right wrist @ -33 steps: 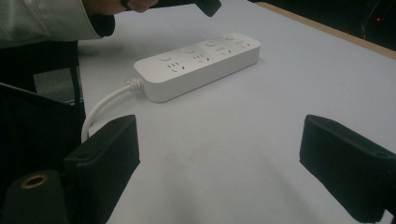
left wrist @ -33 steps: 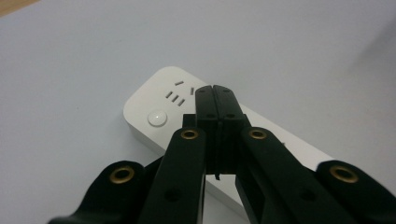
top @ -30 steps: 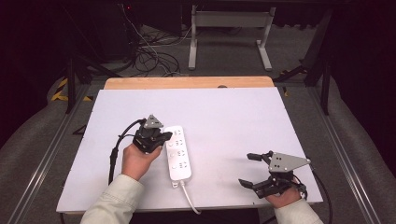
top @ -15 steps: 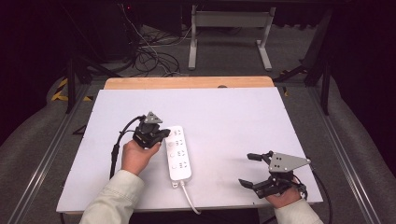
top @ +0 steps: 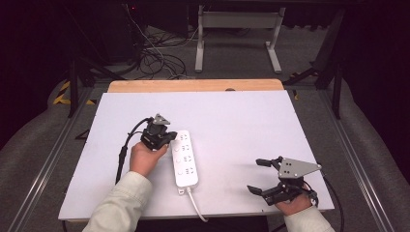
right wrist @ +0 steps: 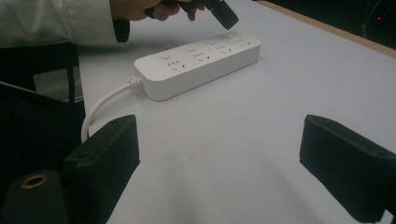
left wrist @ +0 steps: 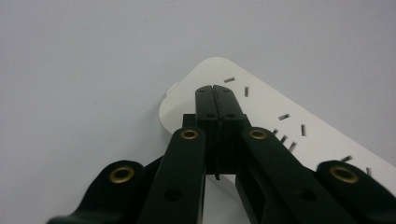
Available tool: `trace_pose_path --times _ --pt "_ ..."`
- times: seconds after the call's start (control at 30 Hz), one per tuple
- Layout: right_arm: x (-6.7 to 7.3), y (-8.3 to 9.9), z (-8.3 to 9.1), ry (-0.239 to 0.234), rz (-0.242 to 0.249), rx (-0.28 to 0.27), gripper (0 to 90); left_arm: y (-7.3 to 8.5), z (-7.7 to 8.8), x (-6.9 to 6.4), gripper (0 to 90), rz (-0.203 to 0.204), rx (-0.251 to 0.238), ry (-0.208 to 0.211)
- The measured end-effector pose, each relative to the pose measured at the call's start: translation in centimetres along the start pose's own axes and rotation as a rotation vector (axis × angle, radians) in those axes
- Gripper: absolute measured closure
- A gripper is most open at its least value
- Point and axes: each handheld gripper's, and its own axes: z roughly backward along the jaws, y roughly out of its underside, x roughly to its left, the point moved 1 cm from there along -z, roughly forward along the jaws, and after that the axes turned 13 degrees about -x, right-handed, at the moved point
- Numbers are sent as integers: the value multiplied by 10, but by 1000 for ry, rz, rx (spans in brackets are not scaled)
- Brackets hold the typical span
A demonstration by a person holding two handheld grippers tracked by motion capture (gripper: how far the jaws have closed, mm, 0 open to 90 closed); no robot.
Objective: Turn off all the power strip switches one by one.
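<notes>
Hovering over the far end of the white plastic power strip [top: 184, 158], the left gripper [left wrist: 216, 91] has its black jaws pressed together with nothing between them; the strip lies on the white rectangular tabletop [top: 241, 121], its cord trailing toward six o'clock; at four o'clock from it, well apart, the right gripper [top: 261, 176] rests with jaws spread wide and empty, pointing toward the strip.
</notes>
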Motion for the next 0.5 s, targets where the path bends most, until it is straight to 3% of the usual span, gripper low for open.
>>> trace_pose_path --times 0.23,0.5 --pt "0 0 0 0 0 -1 123 1 -4 3 900 11 7 -4" --pt "0 0 0 2 -1 0 123 2 -8 2 900 -6 18 -3"
